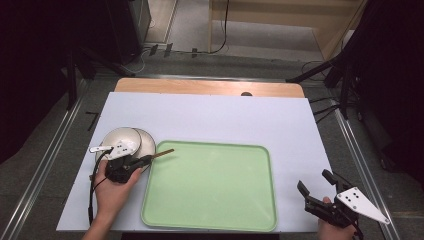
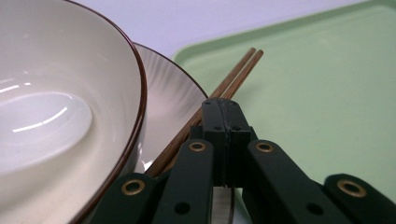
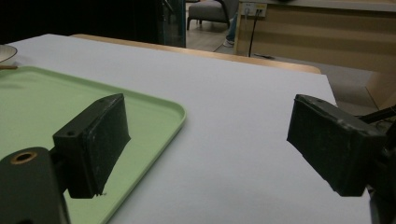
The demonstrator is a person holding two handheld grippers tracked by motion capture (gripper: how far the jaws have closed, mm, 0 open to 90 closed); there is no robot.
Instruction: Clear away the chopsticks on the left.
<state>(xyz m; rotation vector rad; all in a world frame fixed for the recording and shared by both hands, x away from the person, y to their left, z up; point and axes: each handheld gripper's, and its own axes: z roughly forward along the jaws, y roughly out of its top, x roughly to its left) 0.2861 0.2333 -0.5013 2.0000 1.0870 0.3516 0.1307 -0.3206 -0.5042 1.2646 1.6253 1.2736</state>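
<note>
Two brown wooden chopsticks (image 2: 223, 87) sit clamped in the left gripper (image 1: 146, 160), whose jaws are pressed together on them; their thin, straight tips reach past the jaws, over the near left rim of the green tray (image 1: 210, 220). Just left of those jaws, a glossy cream bowl (image 2: 56, 116) with a dark brown rim rests on a ribbed plate (image 2: 168, 100). Beyond the jaws the tray's smooth, flat bed lies open. Well apart, the right gripper (image 1: 314, 182) hovers off the tray's right rim, jaws spread wide, holding nothing, above the plain white table cover (image 3: 243, 121).

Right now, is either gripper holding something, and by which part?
The left gripper is shut on the chopsticks, partway along them, tips over the green tray. The right gripper is open, holding nothing.
</note>
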